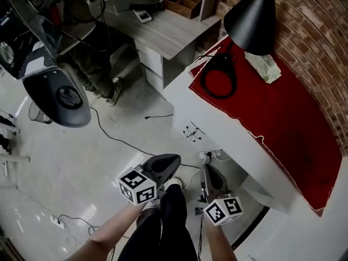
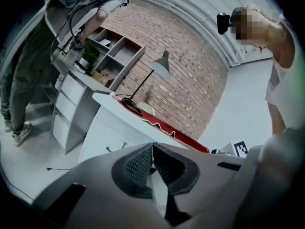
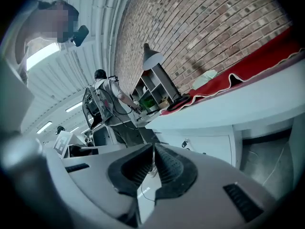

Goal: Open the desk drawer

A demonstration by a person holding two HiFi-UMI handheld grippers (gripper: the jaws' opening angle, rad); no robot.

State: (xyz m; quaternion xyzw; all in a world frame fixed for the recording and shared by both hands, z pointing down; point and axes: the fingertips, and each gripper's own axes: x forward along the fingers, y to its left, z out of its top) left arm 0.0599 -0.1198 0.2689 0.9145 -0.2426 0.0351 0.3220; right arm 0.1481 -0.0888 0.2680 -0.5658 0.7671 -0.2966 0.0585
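Note:
The white desk (image 1: 228,137) carries a red cloth (image 1: 283,107). Its drawer front with small dark handles (image 1: 192,132) faces the floor space where I stand. Both grippers hang low in front of the desk, apart from it. My left gripper (image 1: 175,160) is shut and empty, pointing toward the drawer side. The right gripper (image 1: 206,169) is also shut and empty, beside the desk's leg opening. In the left gripper view the shut jaws (image 2: 153,149) point at the drawer handles (image 2: 116,147). In the right gripper view the shut jaws (image 3: 153,149) point past a handle (image 3: 185,143).
A black lamp (image 1: 253,15), its coiled cord (image 1: 218,76) and a crumpled cloth (image 1: 265,67) sit on the desk. A grey desk with drawers (image 1: 163,37) stands behind, a person (image 1: 95,64) beside it. Cables (image 1: 117,140) and a power strip (image 1: 211,155) lie on the floor.

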